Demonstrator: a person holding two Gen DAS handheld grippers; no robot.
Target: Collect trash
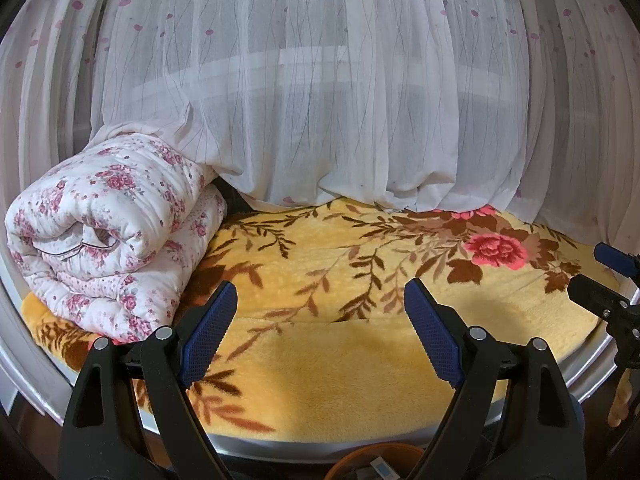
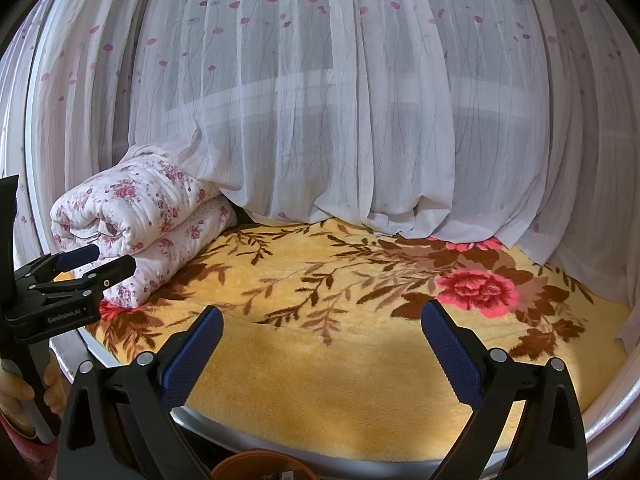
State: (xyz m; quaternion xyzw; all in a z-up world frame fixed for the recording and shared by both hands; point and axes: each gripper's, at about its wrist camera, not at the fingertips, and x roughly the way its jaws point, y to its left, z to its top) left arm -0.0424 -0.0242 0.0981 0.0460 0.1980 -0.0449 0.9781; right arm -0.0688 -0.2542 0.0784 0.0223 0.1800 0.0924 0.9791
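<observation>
We are taking stock from the left side across to the right. At the far left, a rolled floral quilt is lying on the yellow flowered blanket that is covering the raised, white-rimmed ledge in front of us, and a sheer curtain is hanging behind it and pooling onto the blanket's back edge.

We are holding our left gripper over the blanket's near part with its blue pads spread wide and nothing between them. Our left hand is showing in the right wrist view, wrapped round that tool's handle.

Just below the ledge's front edge, an orange bin is peeking into both views; something pale is lying inside it, which we are guessing is trash already gathered, though too little shows to be sure.

Further right, our right gripper is hovering over the blanket as well, jaws standing apart and empty.

Nowhere on the visible blanket are we finding any loose wrapper, paper or scrap. So we are judging that the collecting here is either finished or that whatever is left is lying outside both views; the only trash we can point to seems to be in the bin.
</observation>
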